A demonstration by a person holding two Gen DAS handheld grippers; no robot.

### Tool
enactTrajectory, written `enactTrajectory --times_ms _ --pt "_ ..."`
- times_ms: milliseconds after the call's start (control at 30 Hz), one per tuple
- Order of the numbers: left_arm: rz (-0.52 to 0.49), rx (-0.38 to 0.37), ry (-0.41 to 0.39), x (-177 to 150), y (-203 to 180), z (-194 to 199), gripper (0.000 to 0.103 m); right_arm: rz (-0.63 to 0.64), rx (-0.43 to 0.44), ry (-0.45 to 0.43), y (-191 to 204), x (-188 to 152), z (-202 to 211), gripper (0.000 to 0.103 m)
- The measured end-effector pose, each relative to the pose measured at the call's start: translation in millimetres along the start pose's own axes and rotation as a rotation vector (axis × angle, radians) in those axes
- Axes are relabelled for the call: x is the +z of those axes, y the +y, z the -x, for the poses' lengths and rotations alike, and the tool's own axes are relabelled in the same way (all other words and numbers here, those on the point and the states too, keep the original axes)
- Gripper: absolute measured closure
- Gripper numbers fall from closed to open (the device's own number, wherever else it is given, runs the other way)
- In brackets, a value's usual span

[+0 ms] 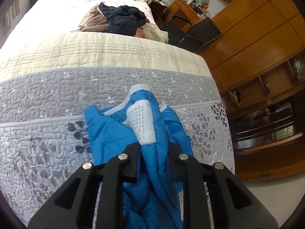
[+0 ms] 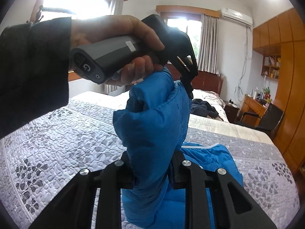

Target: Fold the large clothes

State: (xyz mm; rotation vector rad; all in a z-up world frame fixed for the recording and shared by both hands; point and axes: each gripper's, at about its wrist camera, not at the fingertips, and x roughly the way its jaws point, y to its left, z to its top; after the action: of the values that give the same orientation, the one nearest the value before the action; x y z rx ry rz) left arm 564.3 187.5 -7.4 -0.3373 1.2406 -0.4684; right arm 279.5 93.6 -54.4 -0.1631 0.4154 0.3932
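Above the quilted bed (image 1: 47, 114), left claw (image 1: 154, 152) and right claw (image 2: 152, 164) each grip the blue jacket (image 2: 152, 126).

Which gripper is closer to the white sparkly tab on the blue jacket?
Left. The left gripper grips the blue jacket just below the white tab; the right gripper grips another fold, with no tab in its view.

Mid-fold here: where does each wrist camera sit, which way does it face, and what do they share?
Left wrist: on the left gripper, facing along the bed toward a clothes pile; own fingers clamp the blue jacket.
Right wrist: on the right gripper, facing the window; shows a hand and dark sleeve holding the left gripper.
Shared: blue jacket, bed, wardrobe.
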Motion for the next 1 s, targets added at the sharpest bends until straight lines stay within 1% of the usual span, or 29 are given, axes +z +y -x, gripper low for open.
enactTrajectory --times_ms 200,400,500,567,633,733,767,800,867,900,933,967,1000 --pt "-0.033 0.021 0.033 2 -37 -36 0.088 -0.059 -0.004 0.011 -31 -15 5 0.079" --pt "-0.07 0.054 0.089 3 -72 -95 0.088 -0.134 0.0 0.041 -68 -39 3 0.079" --pt "-0.083 0.068 0.114 2 -82 -122 0.088 -0.166 0.007 0.06 -86 -52 1 0.08" --pt "-0.092 0.08 0.132 0 -87 -142 0.088 -0.208 0.029 0.082 -102 -63 -1 0.079" --pt "-0.101 0.089 0.139 -3 -90 -159 0.088 -0.273 0.069 0.106 -120 -74 -4 0.079" --pt "-0.101 0.062 0.113 -6 -91 -176 0.08 -0.401 0.151 0.134 -149 -92 -10 0.077" --pt "-0.104 0.044 0.093 -7 -92 -178 0.075 -0.441 0.177 0.142 -157 -97 -11 0.077" --pt "-0.111 0.021 0.062 -7 -92 -178 0.07 -0.5 0.218 0.152 -169 -104 -14 0.075" --pt "-0.112 -0.026 -0.003 -10 -91 -177 0.067 -0.567 0.272 0.168 -182 -114 -17 0.071" --pt "-0.108 -0.055 -0.043 -11 -89 -175 0.063 -0.603 0.302 0.18 -190 -120 -19 0.065" --pt "-0.107 -0.073 -0.068 -12 -88 -173 0.062 -0.624 0.313 0.185 -194 -125 -19 0.054" --pt "-0.106 -0.091 -0.097 -14 -87 -171 0.058 -0.652 0.33 0.192 -200 -129 -19 0.047" --pt "-0.107 -0.12 -0.133 -16 -85 -169 0.053 -0.696 0.36 0.202 -208 -135 -19 0.037"
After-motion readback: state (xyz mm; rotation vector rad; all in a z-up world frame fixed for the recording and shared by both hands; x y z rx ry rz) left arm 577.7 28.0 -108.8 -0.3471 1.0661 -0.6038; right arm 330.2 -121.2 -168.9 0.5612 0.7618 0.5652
